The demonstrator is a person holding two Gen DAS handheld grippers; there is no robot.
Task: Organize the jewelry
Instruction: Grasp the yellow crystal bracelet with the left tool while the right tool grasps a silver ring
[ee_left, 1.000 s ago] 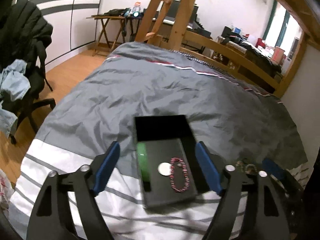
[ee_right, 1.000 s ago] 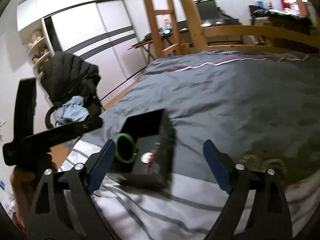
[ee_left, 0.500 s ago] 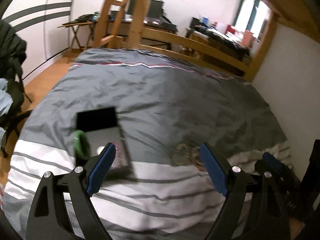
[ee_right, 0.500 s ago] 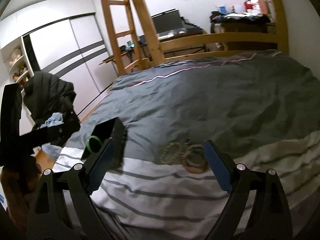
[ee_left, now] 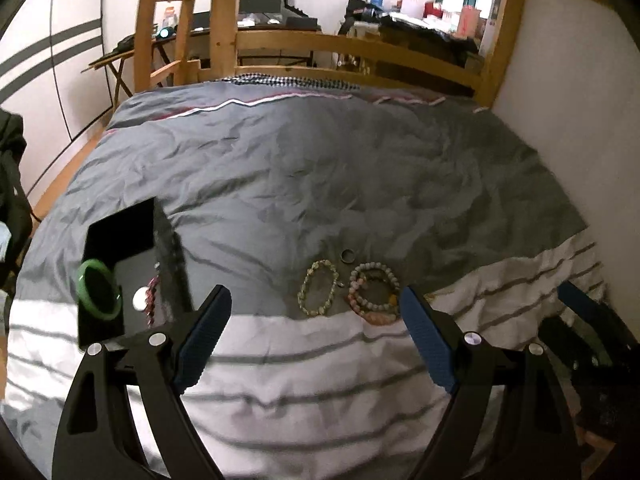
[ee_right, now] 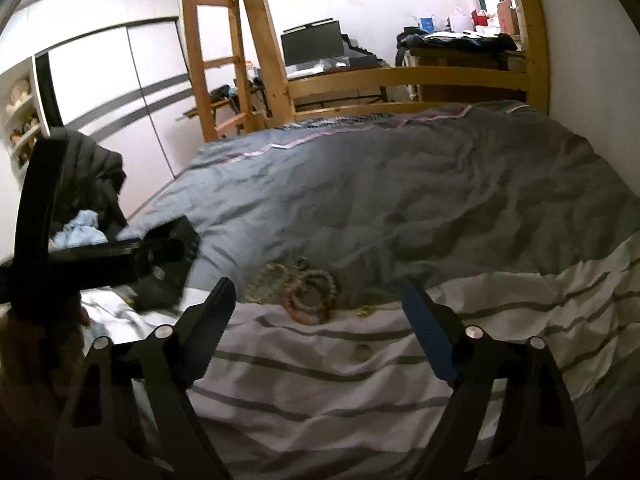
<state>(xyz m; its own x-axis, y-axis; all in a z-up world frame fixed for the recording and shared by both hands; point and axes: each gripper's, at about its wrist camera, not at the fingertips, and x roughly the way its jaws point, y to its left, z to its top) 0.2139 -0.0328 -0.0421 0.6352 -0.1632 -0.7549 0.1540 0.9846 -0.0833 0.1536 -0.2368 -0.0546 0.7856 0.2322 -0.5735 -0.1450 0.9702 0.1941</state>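
Observation:
An open black jewelry box point(ee_left: 132, 276) lies on the bed at the left, holding a green bangle point(ee_left: 98, 290), a dark red bead bracelet point(ee_left: 151, 298) and a silver disc point(ee_left: 140, 303). To its right lie a pale bead bracelet point(ee_left: 319, 294), stacked pink and grey bead bracelets point(ee_left: 374, 293) and a ring point(ee_left: 347, 256). My left gripper point(ee_left: 314, 334) is open and empty, just short of the loose bracelets. My right gripper point(ee_right: 318, 316) is open and empty, near the same bracelets point(ee_right: 310, 294). The box point(ee_right: 170, 266) is partly hidden behind the left gripper's body there.
The bed cover point(ee_left: 320, 168) is grey, with white striped fabric near me. A wooden bed rail point(ee_left: 360, 50) and ladder point(ee_right: 208, 64) stand behind. A wall runs along the right. A chair with dark clothes point(ee_right: 92, 184) stands left of the bed.
Both views have swung right, from the black box to the loose bracelets. The box now sits at the left of each view. Both grippers stayed open.

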